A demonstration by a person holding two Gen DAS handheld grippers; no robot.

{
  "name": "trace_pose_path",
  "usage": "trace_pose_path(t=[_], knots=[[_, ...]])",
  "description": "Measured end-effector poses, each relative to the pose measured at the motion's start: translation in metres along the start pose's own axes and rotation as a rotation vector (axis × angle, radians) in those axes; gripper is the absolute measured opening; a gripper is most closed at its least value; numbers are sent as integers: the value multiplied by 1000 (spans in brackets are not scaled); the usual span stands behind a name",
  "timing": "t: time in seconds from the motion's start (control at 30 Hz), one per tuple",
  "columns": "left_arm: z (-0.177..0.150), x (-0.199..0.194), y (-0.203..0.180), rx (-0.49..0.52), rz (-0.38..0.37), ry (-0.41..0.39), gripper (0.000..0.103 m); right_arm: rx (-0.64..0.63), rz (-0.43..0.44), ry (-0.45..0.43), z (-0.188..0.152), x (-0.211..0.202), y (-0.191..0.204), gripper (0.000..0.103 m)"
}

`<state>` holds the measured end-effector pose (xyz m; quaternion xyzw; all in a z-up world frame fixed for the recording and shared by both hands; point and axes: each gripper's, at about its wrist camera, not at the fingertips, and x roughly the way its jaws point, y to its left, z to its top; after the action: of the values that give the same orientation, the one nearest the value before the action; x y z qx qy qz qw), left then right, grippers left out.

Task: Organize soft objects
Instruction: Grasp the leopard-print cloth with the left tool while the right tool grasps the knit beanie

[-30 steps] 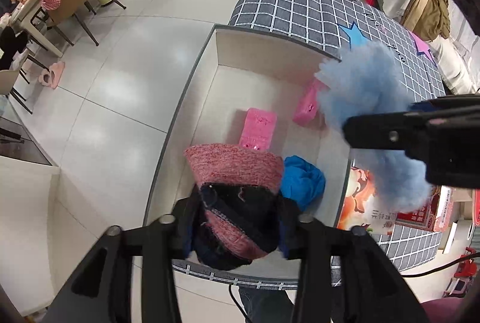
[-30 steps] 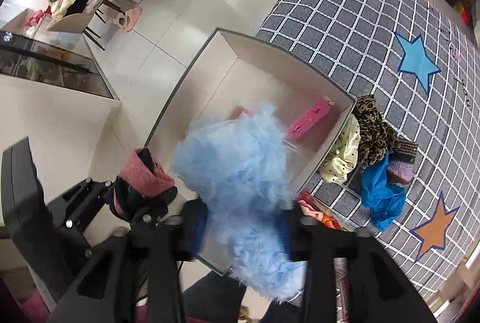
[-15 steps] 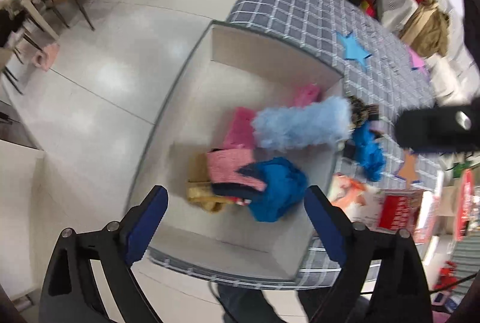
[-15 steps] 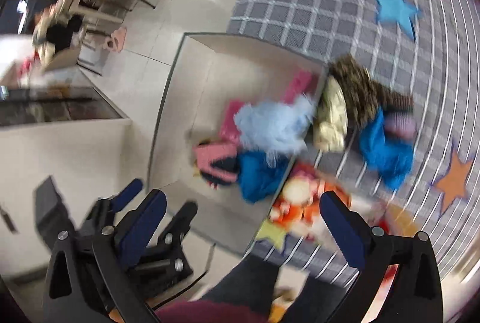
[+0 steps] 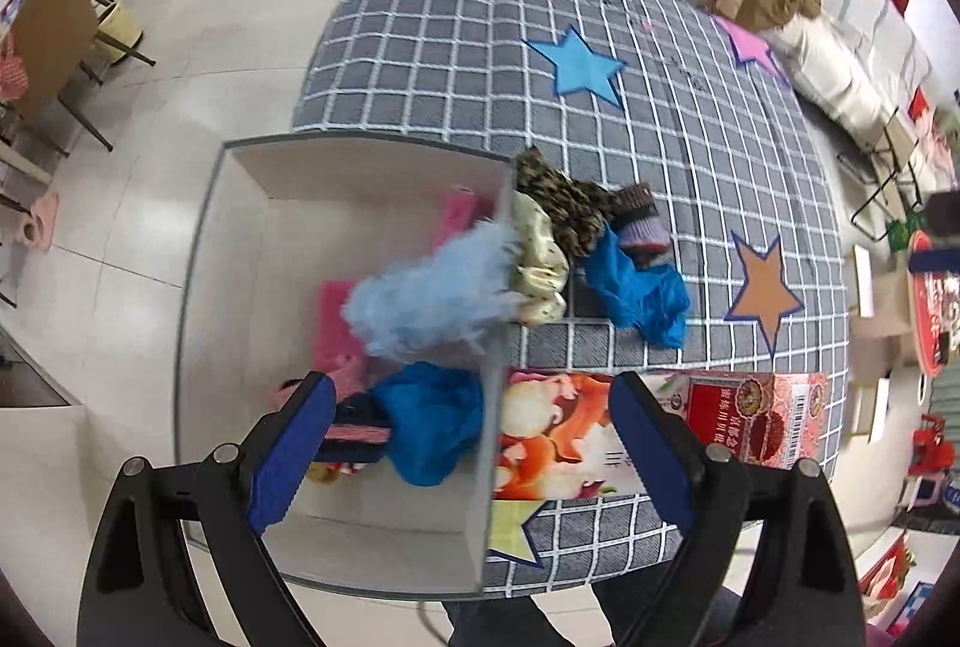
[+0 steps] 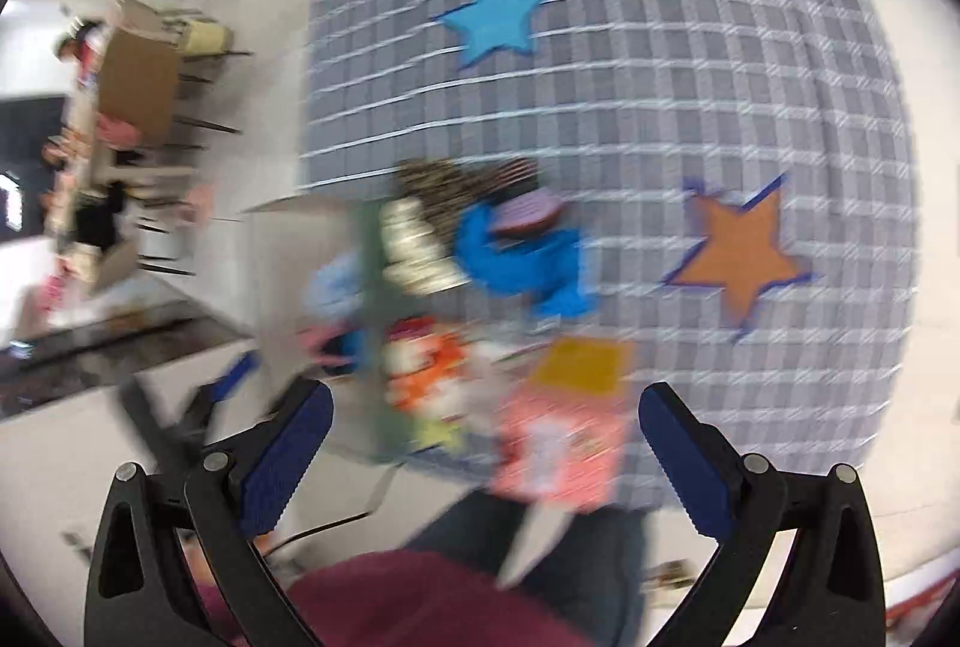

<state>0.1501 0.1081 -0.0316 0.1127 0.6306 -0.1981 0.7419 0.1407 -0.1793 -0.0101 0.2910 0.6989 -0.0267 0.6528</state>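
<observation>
Inside the box (image 5: 360, 167) we see the fluffy blue piece (image 5: 432, 299) draped over its right wall, beside a blue cloth (image 5: 438, 425). Our left gripper (image 5: 468, 443) and right gripper (image 6: 480, 449) have just sprung wide, both empty.
</observation>
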Motion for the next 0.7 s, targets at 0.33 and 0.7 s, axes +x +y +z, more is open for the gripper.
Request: trace_pose_path(t=[0.33,0.7], knots=[[-13,10,-13,-39,84,68,94,-340,-131,152,90,155,23,103],[-12,33,-33,-44,114,147,94,-552,-366,161,119,243,54,103]])
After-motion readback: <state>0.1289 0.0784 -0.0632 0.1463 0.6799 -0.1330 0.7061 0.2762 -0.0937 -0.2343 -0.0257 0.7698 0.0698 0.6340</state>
